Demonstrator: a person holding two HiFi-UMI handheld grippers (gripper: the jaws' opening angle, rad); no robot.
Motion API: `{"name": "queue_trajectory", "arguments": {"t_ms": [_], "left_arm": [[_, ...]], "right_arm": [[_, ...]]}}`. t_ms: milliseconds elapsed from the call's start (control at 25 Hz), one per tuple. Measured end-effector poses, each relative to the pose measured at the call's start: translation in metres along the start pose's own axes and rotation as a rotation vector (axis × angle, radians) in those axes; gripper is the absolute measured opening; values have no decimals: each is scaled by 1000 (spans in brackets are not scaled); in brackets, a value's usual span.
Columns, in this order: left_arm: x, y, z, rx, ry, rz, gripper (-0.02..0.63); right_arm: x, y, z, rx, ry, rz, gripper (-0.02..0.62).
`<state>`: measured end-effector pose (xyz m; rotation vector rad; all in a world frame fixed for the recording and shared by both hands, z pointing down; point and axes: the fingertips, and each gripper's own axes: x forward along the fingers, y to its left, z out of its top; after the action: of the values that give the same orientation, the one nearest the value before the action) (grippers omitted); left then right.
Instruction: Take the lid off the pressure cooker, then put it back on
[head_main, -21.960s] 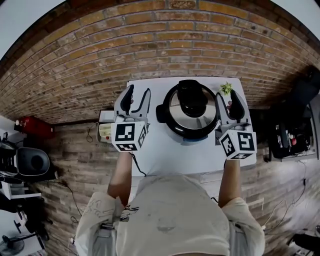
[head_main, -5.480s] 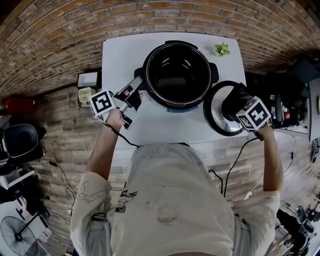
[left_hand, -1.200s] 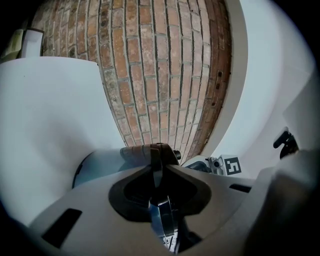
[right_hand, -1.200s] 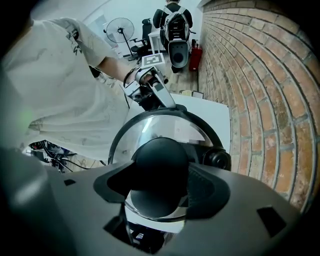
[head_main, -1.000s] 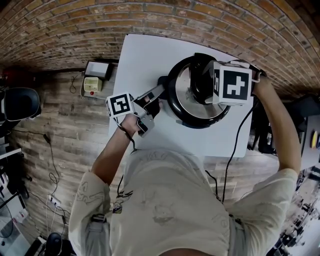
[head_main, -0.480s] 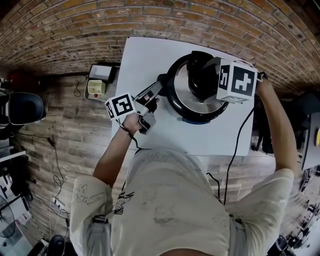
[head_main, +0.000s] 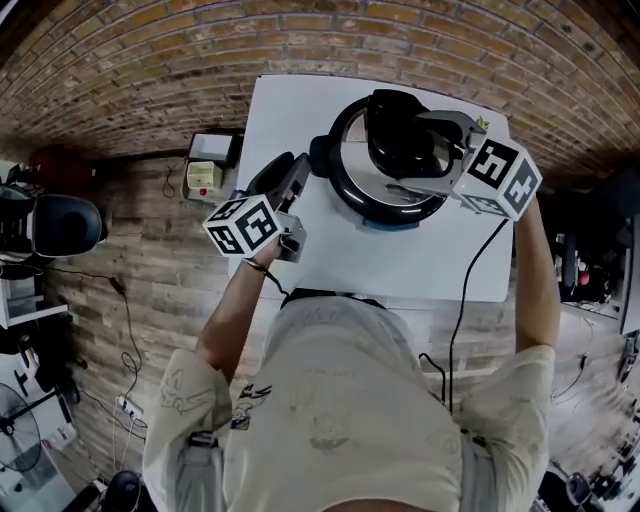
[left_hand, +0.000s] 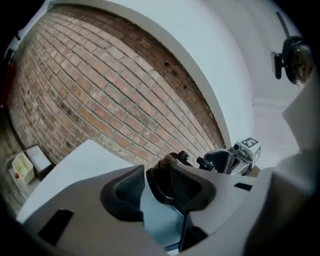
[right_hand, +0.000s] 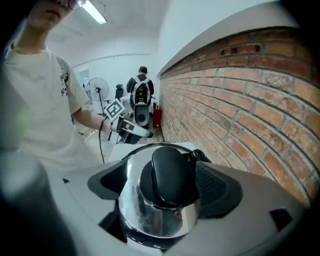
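— Where is the lid found?
— The lid (right_hand: 150, 215) is seated on the pressure cooker (head_main: 400, 217), far on the desk (head_main: 400, 262). Its knob (right_hand: 167, 172) is flanked, not pressed, by the right gripper (right_hand: 164, 186), whose jaws have just been opening.
— What is crowded around?
— The left gripper (left_hand: 152, 195), likewise just opened and released, is held beside the side handle (head_main: 320, 155). A brick wall (head_main: 200, 60) is seen beyond, and a cable (head_main: 468, 290) is draped across the desk.

Held the left gripper (head_main: 286, 172) out nearly level on a bent left arm (head_main: 235, 315), marker cube (head_main: 243, 225) toward the body, jaws just eased apart and pressing on nothing. Reached the right arm (head_main: 535, 290) straight forward, right gripper (head_main: 415, 152) tilted down, jaws just spread wide, standing either side of the lid knob (right_hand: 167, 170), not clamped on it.
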<state>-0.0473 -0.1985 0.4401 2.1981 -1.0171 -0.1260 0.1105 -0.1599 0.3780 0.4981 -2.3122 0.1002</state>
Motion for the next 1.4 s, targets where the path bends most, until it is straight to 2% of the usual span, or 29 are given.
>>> {"name": "queue_trajectory", "arguments": {"t_ms": [160, 320, 560, 720, 960, 1240, 1400], "left_arm": [[-15, -12, 12, 180, -79, 75, 167], [-27, -27, 23, 356, -157, 159, 167], [-50, -61, 26, 633, -236, 243, 167], [-68, -78, 12, 721, -301, 288, 166], [-86, -87, -26, 813, -340, 300, 156], [-91, -81, -56, 810, -315, 308, 155], [-95, -79, -59, 806, -314, 324, 155]], "right_arm": [[-32, 0, 4, 90, -215, -142, 421], [-79, -3, -14, 239, -431, -363, 420], [-115, 21, -53, 374, -545, -698, 420], [-132, 41, -79, 451, -610, -863, 420], [-130, 71, -130, 562, -634, -972, 420], [-111, 83, -150, 585, -610, -952, 420], [-108, 84, -150, 592, -614, -940, 420]]}}
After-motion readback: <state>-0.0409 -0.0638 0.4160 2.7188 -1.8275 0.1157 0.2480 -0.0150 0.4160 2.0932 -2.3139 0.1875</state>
